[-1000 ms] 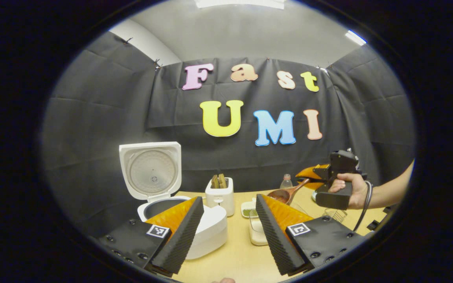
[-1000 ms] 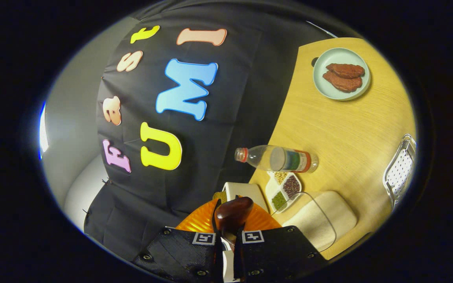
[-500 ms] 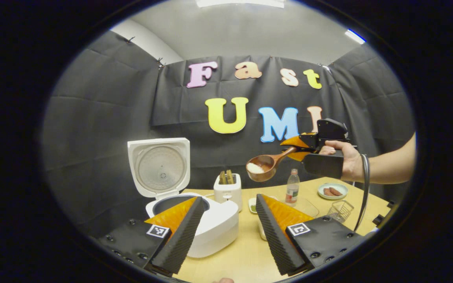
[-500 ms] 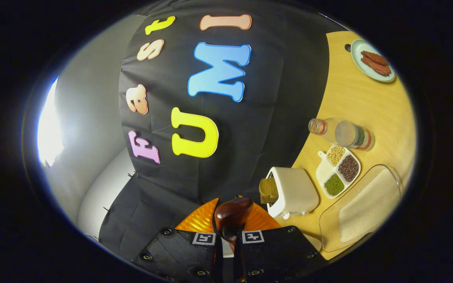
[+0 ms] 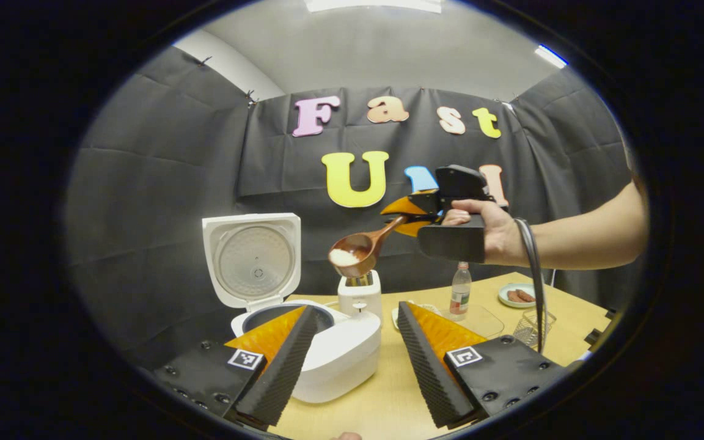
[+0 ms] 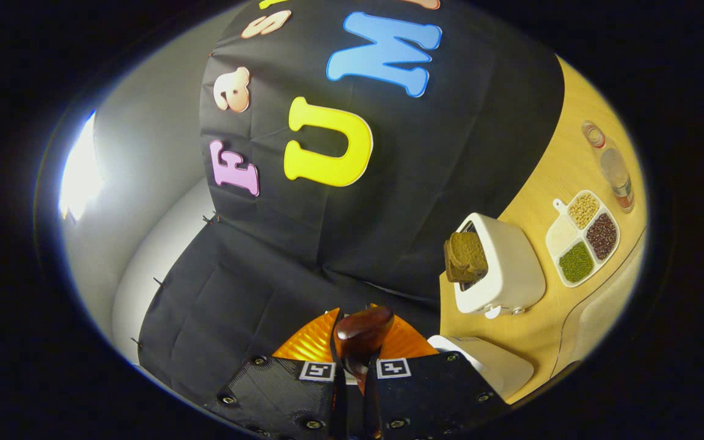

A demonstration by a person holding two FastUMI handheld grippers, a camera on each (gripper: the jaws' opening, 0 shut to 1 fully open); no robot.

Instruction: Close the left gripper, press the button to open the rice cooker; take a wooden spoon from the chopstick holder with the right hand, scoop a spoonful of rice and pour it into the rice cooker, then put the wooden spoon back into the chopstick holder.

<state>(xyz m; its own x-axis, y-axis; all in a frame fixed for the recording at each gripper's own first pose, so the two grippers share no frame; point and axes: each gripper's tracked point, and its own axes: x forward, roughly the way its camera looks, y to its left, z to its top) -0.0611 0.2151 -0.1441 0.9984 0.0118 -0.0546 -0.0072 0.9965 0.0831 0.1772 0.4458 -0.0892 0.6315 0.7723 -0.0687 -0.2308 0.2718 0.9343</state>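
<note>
In the left gripper view, reading left to right: the rice cooker stands on the surface with its lid raised upright, so the button press is done and the pot is exposed. Your left tongs sit low in front of it with the fingers well apart, holding nothing. Just right of the lid, the wooden spoon hangs in the air above the white toaster, its bowl level and carrying a small heap of white rice. Your right tongs are clamped together on the spoon's handle, with your hand on the grip behind them. Farther right a bottle, a plate and a small wire basket rest on the surface. In the right gripper view, the spoon's dark handle end sits pinched between the fingers, with the toaster and a divided dish of grains to the right. Judged from this: opening, fetching the spoon and scooping are complete; the loaded spoon is near the cooker but not yet over the pot. Left to do: carry it over the opening, tip the rice in, then return the spoon to the chopstick holder.
</note>
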